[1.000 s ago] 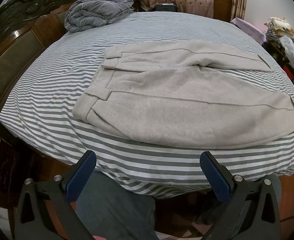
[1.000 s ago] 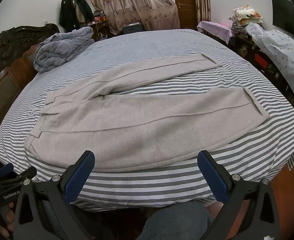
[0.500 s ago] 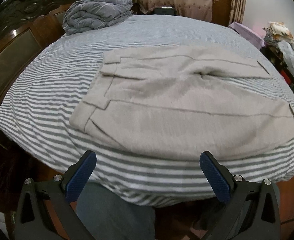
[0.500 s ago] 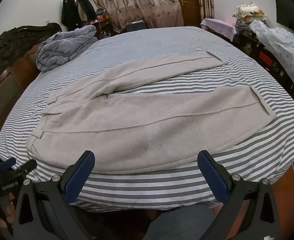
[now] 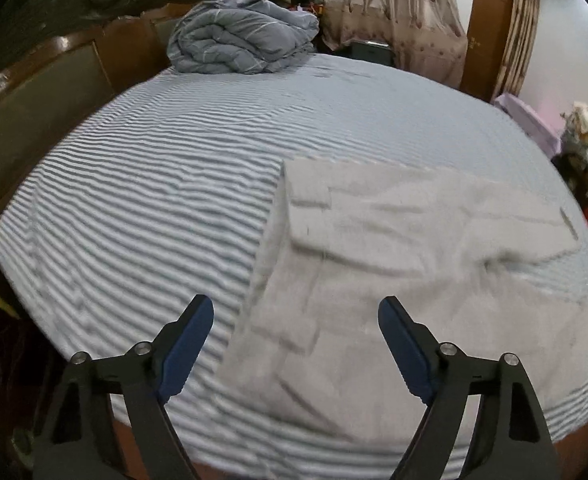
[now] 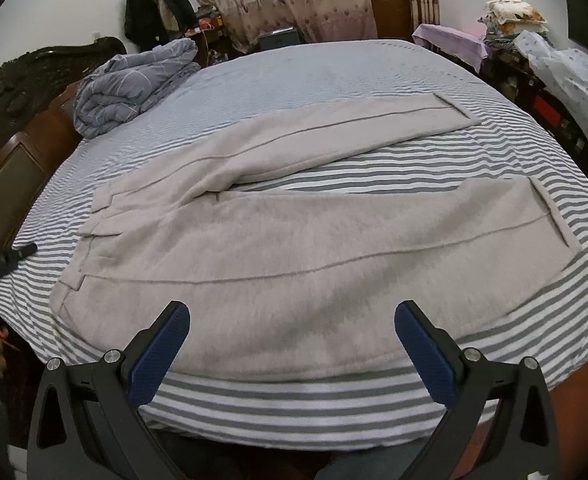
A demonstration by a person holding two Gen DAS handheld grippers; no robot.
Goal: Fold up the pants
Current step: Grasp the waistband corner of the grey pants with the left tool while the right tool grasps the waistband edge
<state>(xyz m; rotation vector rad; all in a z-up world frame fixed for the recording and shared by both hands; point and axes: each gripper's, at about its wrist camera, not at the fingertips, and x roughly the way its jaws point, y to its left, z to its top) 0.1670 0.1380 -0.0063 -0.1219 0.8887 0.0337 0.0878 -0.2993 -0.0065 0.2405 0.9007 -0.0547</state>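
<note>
I see the bed [image 6: 334, 64], covered in a grey-and-white striped sheet, filling both views. The beige pants [image 6: 254, 248] lie flat on it, waistband toward the carved headboard [image 5: 54, 80], both legs spread apart toward the opposite side. A rolled grey quilt [image 5: 242, 36] sits near the headboard, well apart from the pants. My left hand-held gripper [image 5: 294, 344] hangs over the waistband end, jaws closing with nothing pinched between them. My right hand-held gripper [image 6: 292, 344] stands spread wide over the near leg, empty.
</note>
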